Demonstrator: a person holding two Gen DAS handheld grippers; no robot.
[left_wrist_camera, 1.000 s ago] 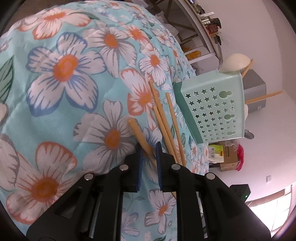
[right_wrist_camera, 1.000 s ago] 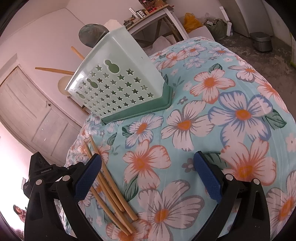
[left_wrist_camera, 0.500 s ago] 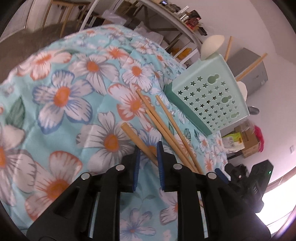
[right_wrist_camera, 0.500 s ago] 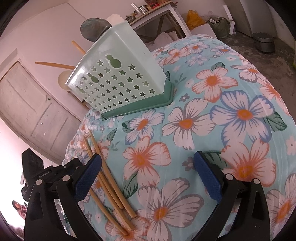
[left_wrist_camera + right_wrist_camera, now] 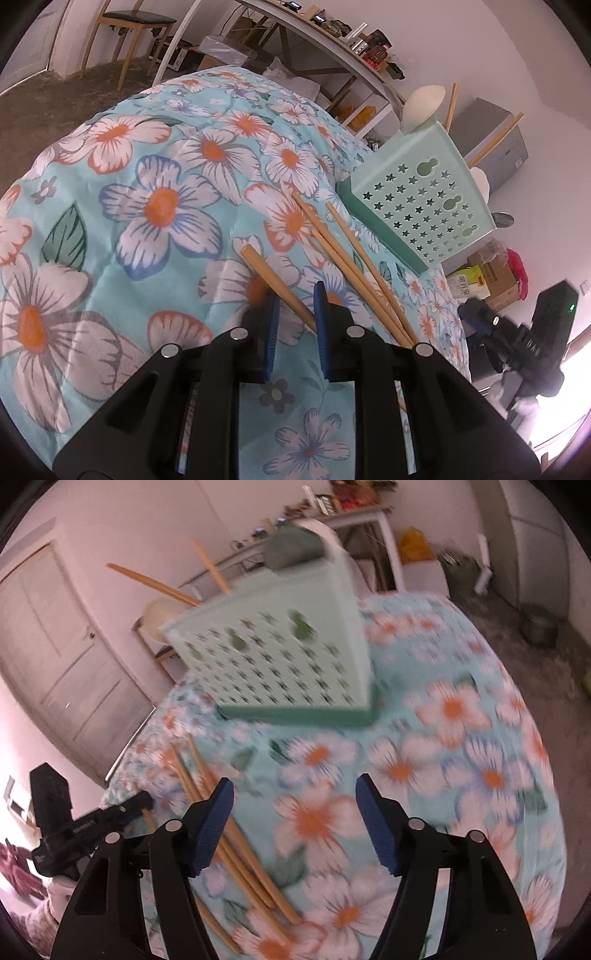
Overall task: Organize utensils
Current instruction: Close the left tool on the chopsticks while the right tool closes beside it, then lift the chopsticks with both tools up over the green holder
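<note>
While the left tongs stay clamped on one chopstick, lifted clear of the floral-covered worktop, the right tongs have just been closing, half-wide, nothing between them. Loose chopsticks remain beside the mint utensil holder; insertion likely follows.

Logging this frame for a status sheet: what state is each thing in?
left gripper: shut on one chopstick
right gripper: open, empty, jaws just been closing
loose chopsticks: lying on the floral cloth
green caddy: upright, chopsticks inside
</note>
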